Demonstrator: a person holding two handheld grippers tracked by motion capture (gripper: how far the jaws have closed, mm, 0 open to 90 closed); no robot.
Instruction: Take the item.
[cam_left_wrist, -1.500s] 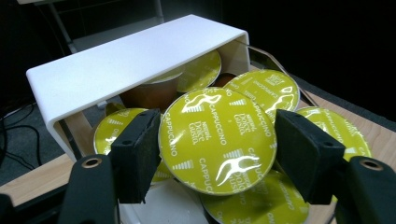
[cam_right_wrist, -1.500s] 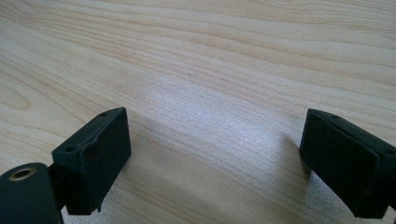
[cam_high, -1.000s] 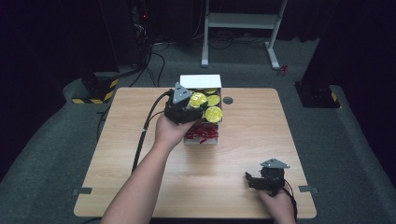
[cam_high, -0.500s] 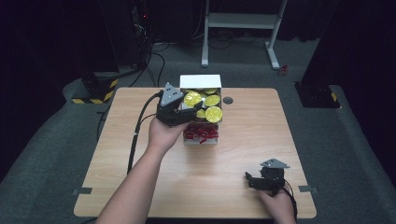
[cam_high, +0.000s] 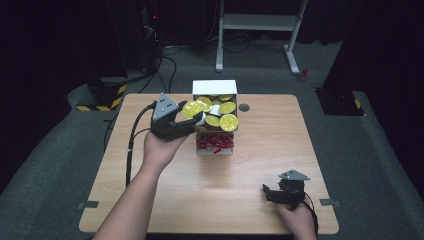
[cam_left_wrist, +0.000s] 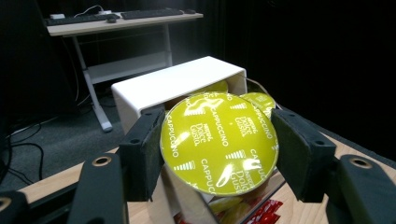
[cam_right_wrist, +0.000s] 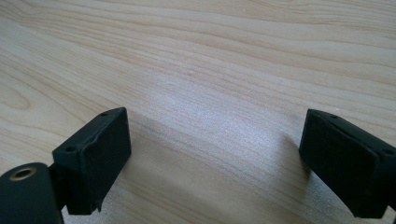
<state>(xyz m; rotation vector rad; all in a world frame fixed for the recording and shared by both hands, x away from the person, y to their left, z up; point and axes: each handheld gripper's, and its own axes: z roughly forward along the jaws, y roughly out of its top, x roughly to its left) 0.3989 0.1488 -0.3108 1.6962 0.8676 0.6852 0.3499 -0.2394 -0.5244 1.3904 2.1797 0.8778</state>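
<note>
Wooden table (cam_high: 165, 195) (bearing capsule box (cam_high: 215, 147))

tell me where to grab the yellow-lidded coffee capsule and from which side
Grip the capsule across its round rim, one jaw at each opposite edge of the foil lid, as the left gripper does now. Come from the box's open side: the lid faces outward there and the rim is the widest, firmest part.

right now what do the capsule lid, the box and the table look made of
Capsule lid: glossy yellow-green foil, probably; it glints and carries print. Box: smooth white card or plastic, hard to say. Table: pale wood-grain surface, maybe laminate, with a soft sheen.
</note>
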